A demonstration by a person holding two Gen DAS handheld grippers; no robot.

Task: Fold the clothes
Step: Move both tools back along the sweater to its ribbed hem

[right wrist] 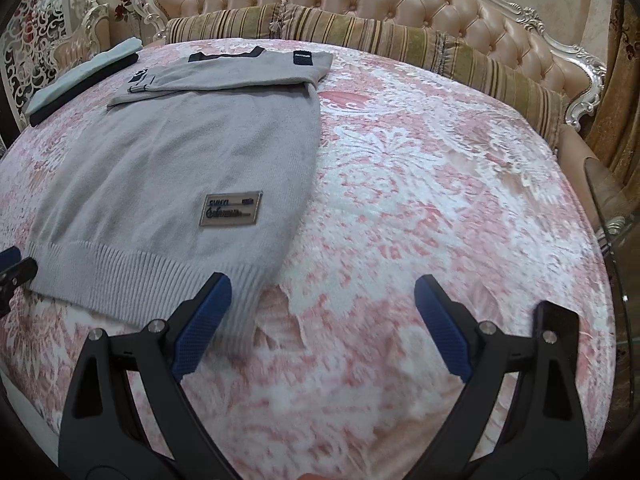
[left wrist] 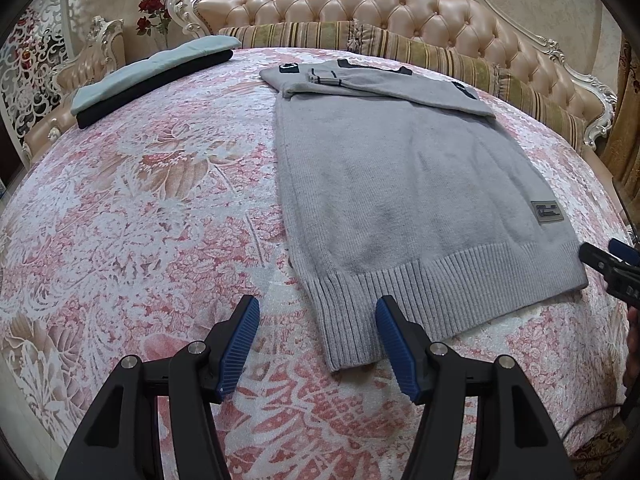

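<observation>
Left gripper (left wrist: pixel 318 332): jaws are held apart with nothing pinched; the near left corner of the sweater's ribbed hem is seen between the 2 blue pads.
Right gripper (right wrist: pixel 322 320): jaws are spread wide and empty; the hem's right corner is seen at its left pad, with bare bedspread between the pads.
Sweater (left wrist: pixel 400 184): grey knit, laid flat on the bedspread (left wrist: pixel 160 208), sleeves already folded across the chest.
Long axis: run from the hem nearest both grippers to the collar toward the headboard (left wrist: pixel 360 4).
Nearer hand: neither is favoured, since 1 hem corner lies at each gripper.
Next move, judged: both corners are probably to be pinched and carried away toward the collar.
Folded stack (left wrist: pixel 152 76): 2 garments are set well apart, far left.
</observation>
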